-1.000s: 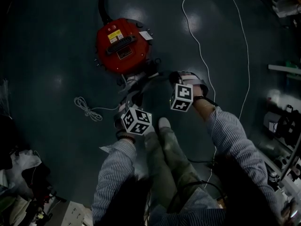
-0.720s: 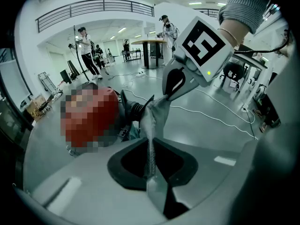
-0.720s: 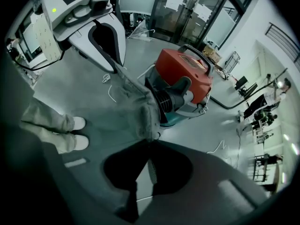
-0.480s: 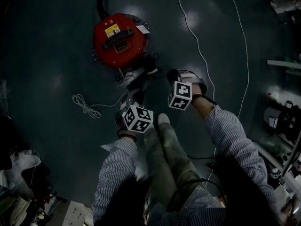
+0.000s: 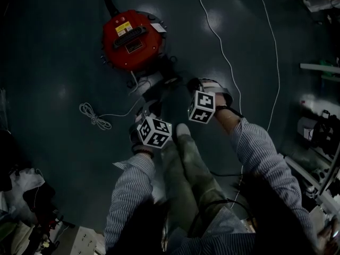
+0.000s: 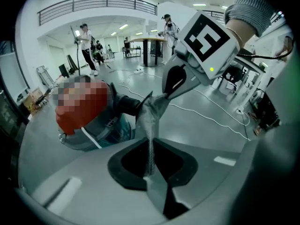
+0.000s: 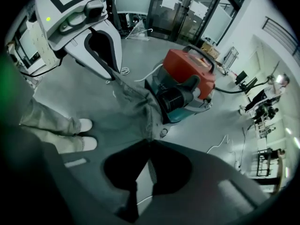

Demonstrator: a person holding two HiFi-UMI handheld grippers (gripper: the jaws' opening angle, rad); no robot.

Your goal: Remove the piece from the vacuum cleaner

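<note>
A red canister vacuum cleaner [image 5: 130, 39] stands on the dark floor in front of the person. From its front port [image 7: 176, 97] a grey fabric piece [image 6: 151, 114] [image 7: 133, 102] stretches out between both grippers. My left gripper [image 5: 146, 109] [image 6: 150, 170] is shut on one end of the fabric, below the vacuum. My right gripper [image 5: 186, 85] [image 7: 150, 165] is shut on the other end, just right of it. Each gripper shows in the other's view, pinching the cloth: the right gripper [image 6: 176, 83] and the left gripper [image 7: 105, 55].
A black hose [image 5: 109, 4] leaves the vacuum at the top. A coiled white cord [image 5: 95, 117] lies to the left and long white cables [image 5: 226, 57] run on the right. The person's white shoe [image 5: 183, 133] is under the grippers. Shelves and clutter [image 5: 319, 126] line the right edge.
In the head view the vacuum cleaner has shifted a little up and to the left and turned slightly. Both grippers stay closed on the fabric, nearly in place.
</note>
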